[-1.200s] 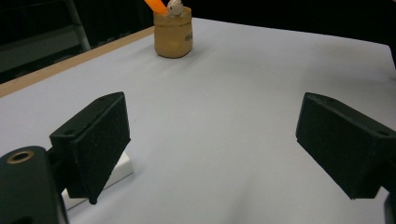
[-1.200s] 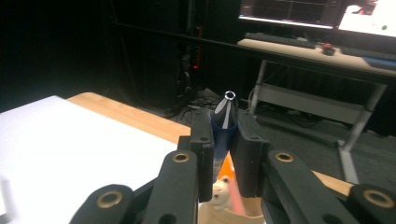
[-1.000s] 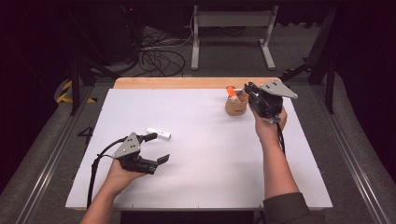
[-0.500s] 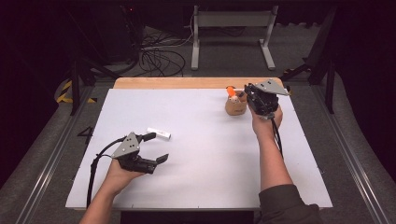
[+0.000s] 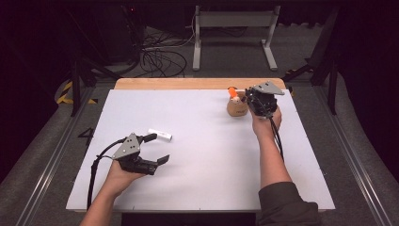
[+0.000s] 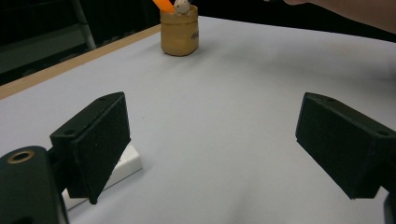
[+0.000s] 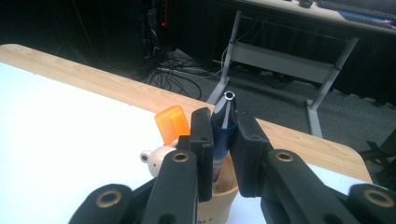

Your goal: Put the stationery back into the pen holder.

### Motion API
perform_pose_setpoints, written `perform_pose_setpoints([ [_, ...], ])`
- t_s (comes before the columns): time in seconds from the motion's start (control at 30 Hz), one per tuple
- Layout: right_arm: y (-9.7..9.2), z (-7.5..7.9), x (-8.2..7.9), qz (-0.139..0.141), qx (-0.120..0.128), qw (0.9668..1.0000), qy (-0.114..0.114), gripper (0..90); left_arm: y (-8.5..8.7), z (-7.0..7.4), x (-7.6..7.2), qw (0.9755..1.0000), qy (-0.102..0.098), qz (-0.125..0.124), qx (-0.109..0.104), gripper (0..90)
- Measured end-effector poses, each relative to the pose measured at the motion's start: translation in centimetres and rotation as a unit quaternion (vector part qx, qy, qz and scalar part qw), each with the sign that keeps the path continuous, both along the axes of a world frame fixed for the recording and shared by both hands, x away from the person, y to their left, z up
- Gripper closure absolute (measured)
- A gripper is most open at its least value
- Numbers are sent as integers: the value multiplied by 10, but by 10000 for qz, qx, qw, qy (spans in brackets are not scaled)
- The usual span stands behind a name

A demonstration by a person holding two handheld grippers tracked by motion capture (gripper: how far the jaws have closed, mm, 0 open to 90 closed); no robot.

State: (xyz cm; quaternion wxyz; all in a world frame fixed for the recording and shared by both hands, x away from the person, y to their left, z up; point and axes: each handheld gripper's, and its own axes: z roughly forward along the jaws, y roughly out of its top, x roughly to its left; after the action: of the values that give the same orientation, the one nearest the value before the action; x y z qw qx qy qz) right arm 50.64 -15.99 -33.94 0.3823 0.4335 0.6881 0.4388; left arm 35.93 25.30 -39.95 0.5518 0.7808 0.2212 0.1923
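Two grippers were at work over the white table (image 5: 211, 155) in the high view: the left gripper (image 5: 157, 149) rested low at the near left with its jaws standing wide apart and nothing between them, a small white block (image 5: 160, 135) lying just beside its far jaw, while the right gripper (image 5: 251, 100) sat at the far right directly over a tan pen cup (image 5: 236, 109). Compared with the picture a second earlier, the right hand had come forward and down toward that cup, whereas the left hand had kept its place; this was judged to mean that the pen was being lowered into the cup and was not yet let go. From the left gripper view, the two matte black, slab-shaped pads (image 6: 100, 140) stood far apart over the smooth, flat sheet, the white block (image 6: 122, 169), rectangular and hard-edged, lay partly behind the nearer pad, and the cup (image 6: 179, 31), a squat rounded pot of wood-like tan, stood well apart at the far edge with an orange piece (image 6: 163, 4) sticking out of it. From the right gripper view, the jaws were closed narrowly on a dark blue pen (image 7: 223, 126), glossy and tapering to a metal tip that pointed upward, its lower end already within the cup's mouth (image 7: 223, 186); a translucent orange cap (image 7: 173, 123) and a small cream, bear-like figure (image 7: 159, 158) rose beside it, with the pale wooden table edge (image 7: 93, 79) beyond.
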Motion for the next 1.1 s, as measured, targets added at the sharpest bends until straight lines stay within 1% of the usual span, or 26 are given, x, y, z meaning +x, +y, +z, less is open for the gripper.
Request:
perform_pose_setpoints([
  [0.1, -1, -3, 2, -37, -1, 10000, 55, 800, 0, 0, 0, 10000, 17, 3, -17, 105],
  [0.3, -1, -9, 5, -85, -83, 9998, 158, 799, 0, 0, 0, 10000, 9, 8, -6, 105],
  [0.43, -2, -13, 7, -111, -160, 9996, 217, 798, 0, 0, 0, 10000, 25, 16, -38, 105],
  [0.53, -3, -15, 8, -137, -169, 9994, 253, 798, 1, 0, 0, 10000, 21, 20, -35, 105],
  [0.63, -4, -16, 9, -141, -162, 9994, 257, 797, 1, 0, 0, 10000, 27, 23, -35, 105],
  [0.73, -4, -17, 10, -141, -218, 9993, 258, 794, 1, 0, 0, 10000, 8, 35, -15, 105],
  [0.8, -3, -18, 10, -146, -224, 9992, 283, 792, 1, 0, 0, 10000, 34, 39, -46, 105],
  [0.93, -4, -20, 11, -142, -198, 9993, 288, 788, 2, 0, 1, 10000, 17, 54, -41, 105],
  [1.03, -4, -20, 10, -106, -174, 9994, 296, 772, 2, 0, 1, 10000, 19, 55, -42, 106],
  [1.1, -4, -20, 10, -95, -142, 9994, 316, 732, 2, 1, 1, 10000, 19, 64, -36, 106],
])
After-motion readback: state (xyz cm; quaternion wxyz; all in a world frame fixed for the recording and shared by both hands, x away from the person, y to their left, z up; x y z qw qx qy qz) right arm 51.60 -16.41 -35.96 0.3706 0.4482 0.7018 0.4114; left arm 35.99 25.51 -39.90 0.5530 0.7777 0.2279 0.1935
